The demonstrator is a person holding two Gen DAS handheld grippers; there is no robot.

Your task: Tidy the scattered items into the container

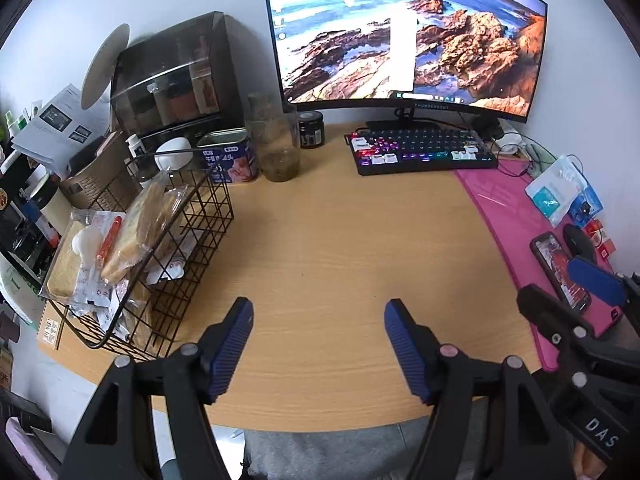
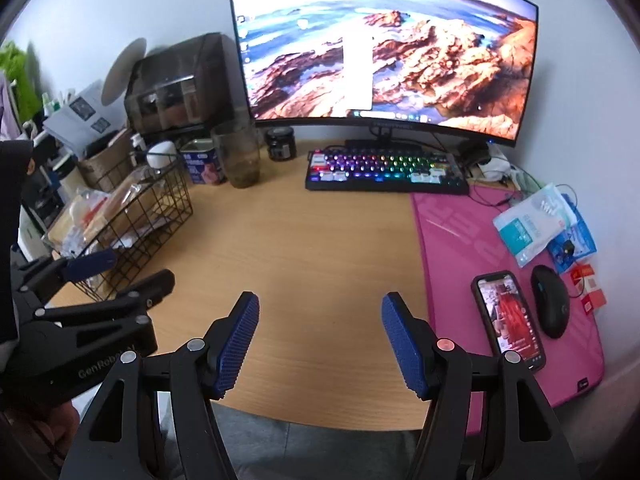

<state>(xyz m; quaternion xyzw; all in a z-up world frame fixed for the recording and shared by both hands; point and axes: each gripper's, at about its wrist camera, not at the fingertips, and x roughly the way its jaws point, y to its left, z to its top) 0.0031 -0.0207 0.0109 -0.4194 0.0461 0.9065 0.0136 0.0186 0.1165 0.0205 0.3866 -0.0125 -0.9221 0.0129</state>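
I held both sets of fingers released and empty, the left gripper (image 1: pixel 319 344) and right gripper (image 2: pixel 320 340) over bare tabletop (image 1: pixel 320 240). Farther left, the wire basket (image 1: pixel 192 216) already carried the bread packets (image 1: pixel 140 232). I judged the tidying near done; next came a check for strays.

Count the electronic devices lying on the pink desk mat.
2. A smartphone with its screen lit lies near the mat's front edge, and a black computer mouse sits just to its right. The pink desk mat runs behind the right hand-held gripper, so something small could be hidden.
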